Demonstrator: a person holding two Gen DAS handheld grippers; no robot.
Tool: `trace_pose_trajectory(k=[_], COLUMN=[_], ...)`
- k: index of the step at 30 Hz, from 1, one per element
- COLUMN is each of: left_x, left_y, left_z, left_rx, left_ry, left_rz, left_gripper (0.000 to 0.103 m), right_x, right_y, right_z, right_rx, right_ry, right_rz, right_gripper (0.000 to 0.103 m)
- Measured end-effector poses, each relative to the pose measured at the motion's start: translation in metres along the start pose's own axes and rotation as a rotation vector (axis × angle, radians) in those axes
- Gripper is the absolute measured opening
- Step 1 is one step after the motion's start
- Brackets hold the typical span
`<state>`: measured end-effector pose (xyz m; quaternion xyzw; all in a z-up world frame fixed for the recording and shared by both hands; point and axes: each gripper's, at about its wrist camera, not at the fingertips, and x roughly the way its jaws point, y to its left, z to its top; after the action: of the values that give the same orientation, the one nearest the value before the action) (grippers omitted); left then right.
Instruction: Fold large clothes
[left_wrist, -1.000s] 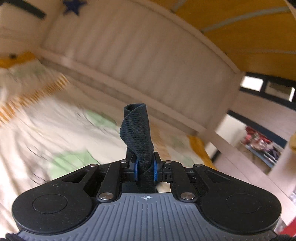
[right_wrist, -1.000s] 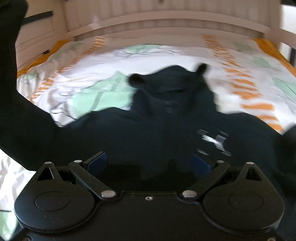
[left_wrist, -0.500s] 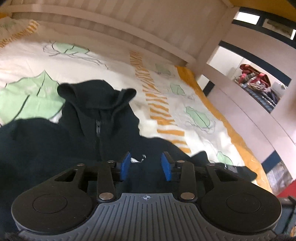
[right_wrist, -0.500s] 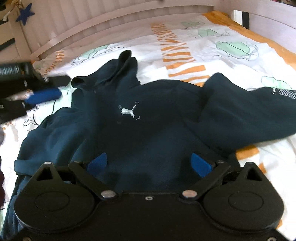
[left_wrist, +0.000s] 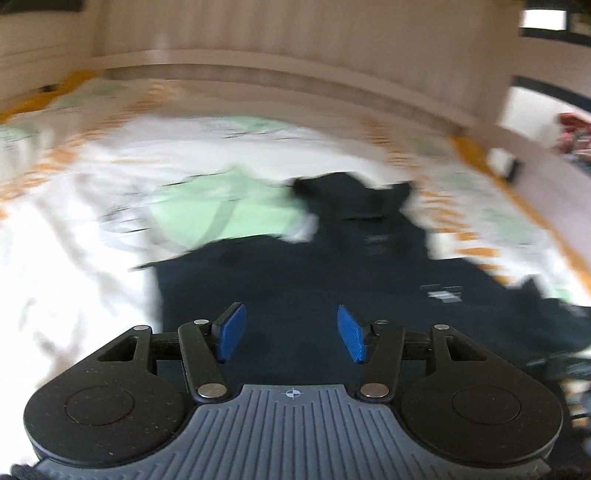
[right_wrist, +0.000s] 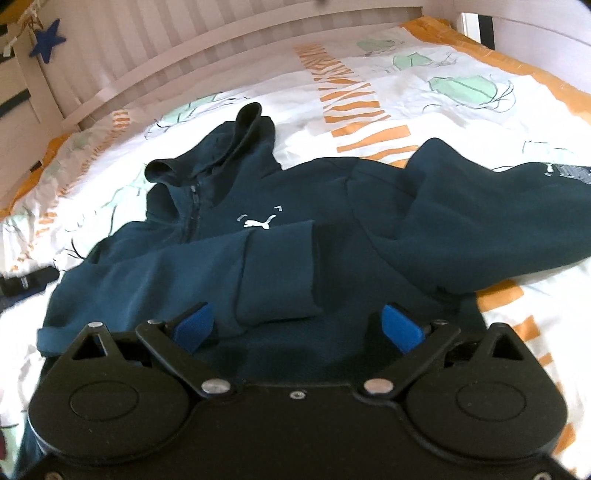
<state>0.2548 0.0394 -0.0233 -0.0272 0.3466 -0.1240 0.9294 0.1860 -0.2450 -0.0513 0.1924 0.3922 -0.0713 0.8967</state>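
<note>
Hoodie (right_wrist: 332, 206) lies face up on the bed (right_wrist: 461, 96), one sleeve (right_wrist: 229, 273) already folded across its chest. Your left gripper (left_wrist: 288, 334) is opening, nothing between its pads; your right gripper (right_wrist: 297, 326) stands spread and empty. Next, I think, you take the other sleeve (right_wrist: 498, 214).

White leaping-cat logo on hoodie (right_wrist: 295, 206) chest; pale print on its sleeve cuff, unreadable.
</note>
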Motion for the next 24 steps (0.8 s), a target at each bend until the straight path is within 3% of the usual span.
trace_pose_trajectory(k=[5, 9, 13, 20, 21, 24], left_x=[0.015, 0.013, 0.002, -0.01, -0.009, -0.008], left_y=[0.057, 0.094, 0.094, 0.108, 0.111, 0.119], left_z=[-0.016, -0.033, -0.035, -0.045, -0.046, -0.047], left_rx=[-0.104, -0.252, -0.222, -0.303, -0.318, -0.368], left_ry=[0.118, 0.171, 0.173, 0.106, 0.098, 0.063], left_rz=[0.159, 0.085, 0.097, 0.055, 0.052, 0.062], left_gripper=[0.056, 0.059, 0.059, 0.059, 0.059, 0.059], right_x=[0.004, 0.011, 0.012, 0.009, 0.01, 0.017], right_y=[0.017, 0.029, 0.038, 0.07, 0.077, 0.102], right_z=[-0.001, -0.002, -0.002, 0.002, 0.004, 0.01], right_rx=[-0.044, -0.068, -0.096, -0.193, -0.214, -0.259], right_ry=[0.005, 0.02, 0.023, -0.019, -0.022, -0.011], right_rz=[0.026, 0.027, 0.035, 0.131, 0.163, 0.259], right_gripper=[0.099, 0.099, 0.099, 0.098, 0.097, 0.08])
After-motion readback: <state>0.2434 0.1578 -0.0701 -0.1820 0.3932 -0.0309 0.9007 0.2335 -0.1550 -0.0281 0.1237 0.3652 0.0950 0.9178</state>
